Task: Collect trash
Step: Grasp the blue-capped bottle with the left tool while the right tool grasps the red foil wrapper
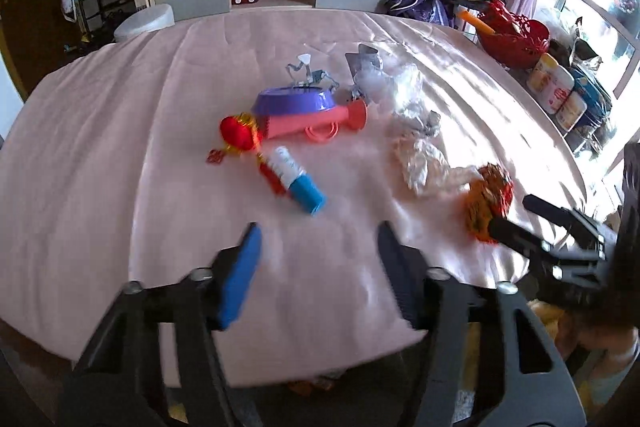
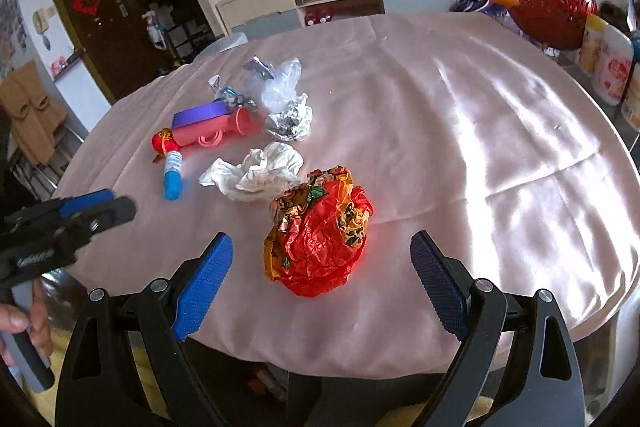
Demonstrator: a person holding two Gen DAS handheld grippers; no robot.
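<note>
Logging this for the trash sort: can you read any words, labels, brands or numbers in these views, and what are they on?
No text can be read for certain.
Red diamond sign on the dark door: one gold character, too blurred to read.
Blue and white tube: print too small.
Canisters by the window: labels blurred.
Red and orange wrapper: pictures only, no legible words.

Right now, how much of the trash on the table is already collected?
Nothing looks collected yet. Both grippers are open and empty. The right gripper is lined up on the crumpled red-orange wrapper, probably the first pick. Left on the pink tablecloth: that wrapper, the white tissue, the silver foil wad and the clear plastic.
</note>
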